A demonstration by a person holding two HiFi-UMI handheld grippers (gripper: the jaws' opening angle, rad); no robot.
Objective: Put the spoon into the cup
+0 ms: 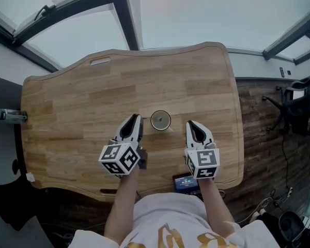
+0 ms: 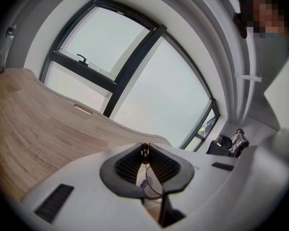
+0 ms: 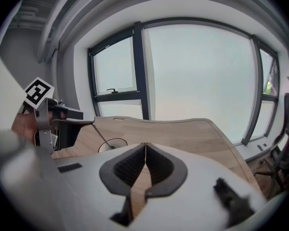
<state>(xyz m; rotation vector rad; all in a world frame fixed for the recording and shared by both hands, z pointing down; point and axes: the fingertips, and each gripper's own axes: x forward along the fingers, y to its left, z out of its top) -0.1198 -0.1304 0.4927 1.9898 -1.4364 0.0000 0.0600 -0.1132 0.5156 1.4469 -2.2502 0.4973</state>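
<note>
Spoon [image 3: 101,135] dips into cup [image 3: 116,139], plainest in right gripper view.

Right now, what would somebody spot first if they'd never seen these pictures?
A big wooden table fills the head view, with a small round cup near its middle. The left tool pinches a thin spoon that slants down into the cup. The right tool waits on the cup's other side, shut and empty.
</note>
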